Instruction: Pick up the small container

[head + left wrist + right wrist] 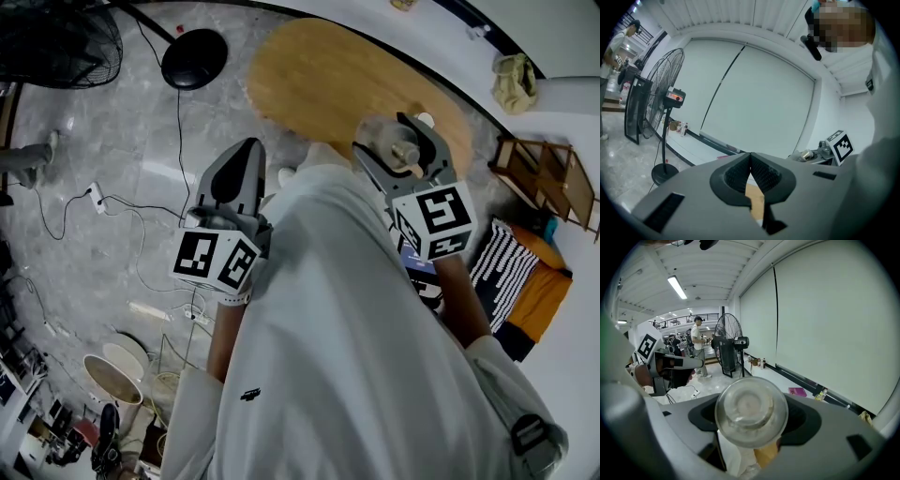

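Note:
The small container (751,411) is a clear round jar, seen end-on in the right gripper view with its circular face toward the camera. My right gripper (409,150) is shut on it and holds it up in the air, above and in front of the round wooden table (319,75). In the head view the container (394,141) sits between the dark jaws. My left gripper (246,161) is raised beside it, on the left, with its jaws pressed together and nothing between them. The ribbed pads (759,173) meet in the left gripper view.
A standing fan (56,42) and a black round base (194,58) are on the grey floor at top left, with cables (112,211) trailing below. A wooden rack (548,178) and a striped cushion (506,262) lie at the right. A person (698,345) stands far off by a fan (729,345).

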The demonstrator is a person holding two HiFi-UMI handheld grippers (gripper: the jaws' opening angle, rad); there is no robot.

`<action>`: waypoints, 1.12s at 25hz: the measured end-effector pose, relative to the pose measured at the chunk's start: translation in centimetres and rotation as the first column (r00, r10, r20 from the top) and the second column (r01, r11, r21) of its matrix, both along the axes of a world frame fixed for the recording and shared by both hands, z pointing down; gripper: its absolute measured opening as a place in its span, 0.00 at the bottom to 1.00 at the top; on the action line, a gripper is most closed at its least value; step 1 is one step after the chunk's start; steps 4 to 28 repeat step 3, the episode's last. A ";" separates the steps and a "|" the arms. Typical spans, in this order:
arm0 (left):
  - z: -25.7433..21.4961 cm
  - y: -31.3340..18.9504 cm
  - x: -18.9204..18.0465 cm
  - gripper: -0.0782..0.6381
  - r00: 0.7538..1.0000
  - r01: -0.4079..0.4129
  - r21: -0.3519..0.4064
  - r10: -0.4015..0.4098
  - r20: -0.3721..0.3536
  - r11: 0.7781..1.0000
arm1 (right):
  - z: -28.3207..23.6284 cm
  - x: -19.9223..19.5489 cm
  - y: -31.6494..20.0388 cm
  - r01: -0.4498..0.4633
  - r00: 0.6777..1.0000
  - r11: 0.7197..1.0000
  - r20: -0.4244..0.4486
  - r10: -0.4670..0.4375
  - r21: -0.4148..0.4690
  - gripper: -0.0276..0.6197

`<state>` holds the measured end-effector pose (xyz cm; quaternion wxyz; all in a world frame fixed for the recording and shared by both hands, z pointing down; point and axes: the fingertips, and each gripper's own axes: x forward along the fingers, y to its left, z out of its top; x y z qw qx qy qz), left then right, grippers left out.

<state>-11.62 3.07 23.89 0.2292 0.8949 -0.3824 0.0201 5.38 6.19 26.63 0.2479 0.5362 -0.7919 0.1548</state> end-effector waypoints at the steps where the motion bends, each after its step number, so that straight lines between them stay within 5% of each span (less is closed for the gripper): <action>1: 0.0 0.0 0.0 0.14 1.000 0.000 0.000 0.000 0.000 1.000 | 0.1 0.0 0.0 0.001 1.000 1.000 -0.002 -0.001 0.000 0.58; 28: 0.0 0.0 0.0 0.13 1.000 0.000 -0.001 0.000 0.000 1.000 | 0.1 0.0 -0.1 0.004 1.000 1.000 -0.008 -0.004 0.000 0.58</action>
